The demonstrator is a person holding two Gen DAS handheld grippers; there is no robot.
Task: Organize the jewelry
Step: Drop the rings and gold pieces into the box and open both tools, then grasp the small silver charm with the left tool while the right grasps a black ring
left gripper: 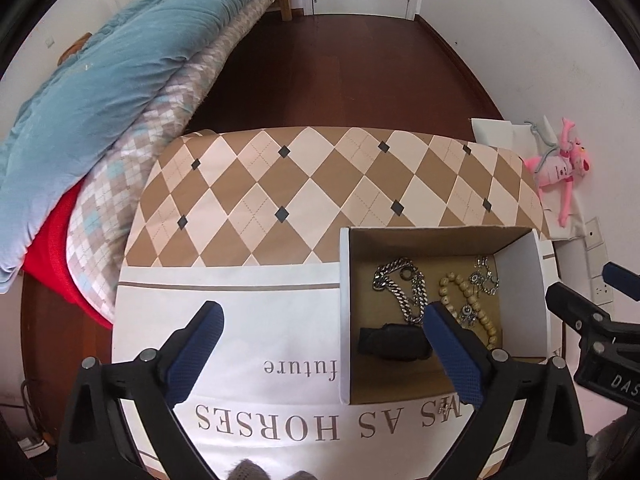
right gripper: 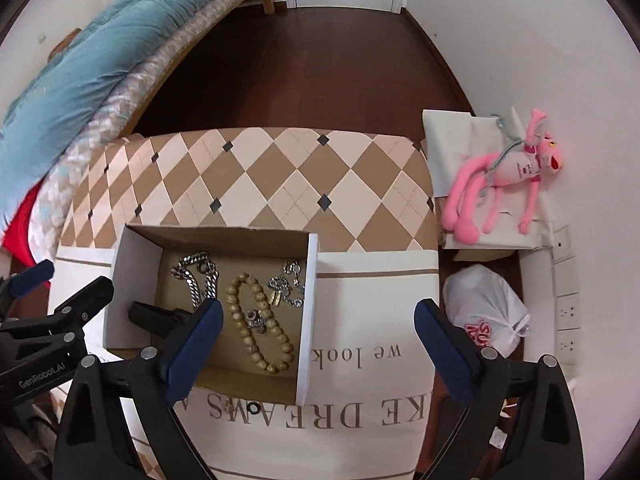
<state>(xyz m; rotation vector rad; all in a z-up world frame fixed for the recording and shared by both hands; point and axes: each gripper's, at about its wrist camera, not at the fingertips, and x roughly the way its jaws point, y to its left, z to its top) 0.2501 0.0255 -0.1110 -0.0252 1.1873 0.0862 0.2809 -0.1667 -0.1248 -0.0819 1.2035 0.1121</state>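
Two grippers hang spread wide and empty over your table (right gripper: 280, 184), your left gripper (left gripper: 322, 340) beside the box and your right gripper (right gripper: 318, 330) straddling its right wall. The cardboard box (right gripper: 308, 320) sits open-topped on the white printed cloth. Inside, a silver chain (right gripper: 198, 276) runs front to back at left, a wooden bead bracelet (right gripper: 260, 320) stretches lengthwise mid-box, a small silver chain (right gripper: 288, 284) bunches at right, and a black object (left gripper: 394, 342) lies crosswise near the front.
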